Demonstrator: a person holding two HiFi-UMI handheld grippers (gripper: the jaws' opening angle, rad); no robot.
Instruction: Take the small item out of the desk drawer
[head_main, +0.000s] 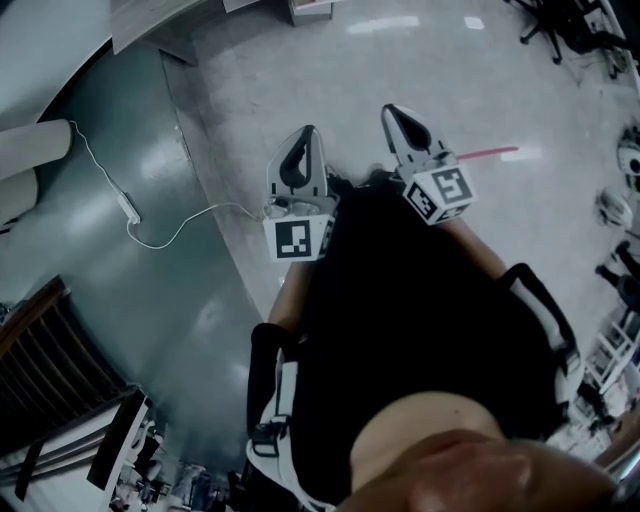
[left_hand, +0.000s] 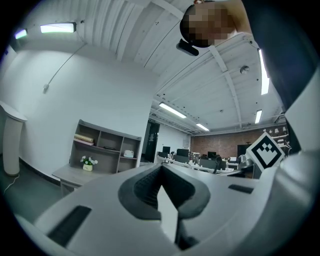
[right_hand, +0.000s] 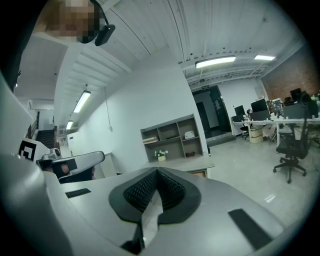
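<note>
Grey floor (head_main: 300, 70); a white cable (head_main: 128, 208) lies across it.

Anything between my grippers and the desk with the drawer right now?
Nothing visible blocks the way: bare floor lies between the desk and the left gripper and right gripper, both shut and empty. A white cable lies on the floor off to the left. The small item is not in view.

Head view steeply down onto floor (head_main: 400, 60), gripper views near-level across room, both sharing far shelf unit (left_hand: 105, 147).
</note>
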